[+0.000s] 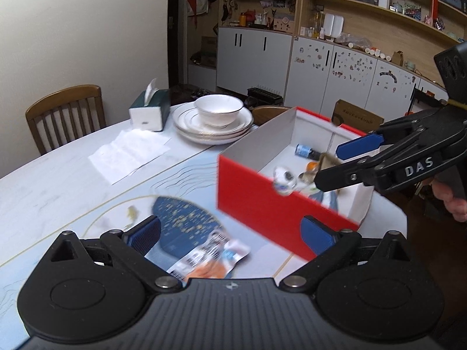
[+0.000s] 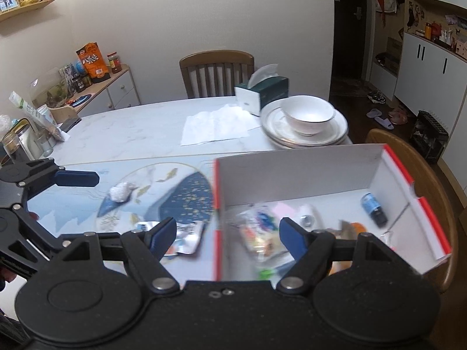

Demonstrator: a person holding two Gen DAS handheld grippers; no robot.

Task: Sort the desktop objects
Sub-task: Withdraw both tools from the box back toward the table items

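The left claw (image 1: 230, 234) stands spread and empty above the snack packet (image 1: 211, 258) on the worktop (image 1: 58, 180); the right claw (image 2: 227, 234) is spread, empty, straddling the red box (image 1: 262, 207) wall. Risk: either claw clips that wall, shifting the box, or skids the slick packet.

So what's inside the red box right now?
The red box holds a small dark bottle, an orange item and blurred packets; the right gripper's fingers cover the near corner.

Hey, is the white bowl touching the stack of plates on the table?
Touching. In the right wrist view the white bowl sits directly on the top of the stack of plates, its base resting on the plate with no gap; the left wrist view agrees.
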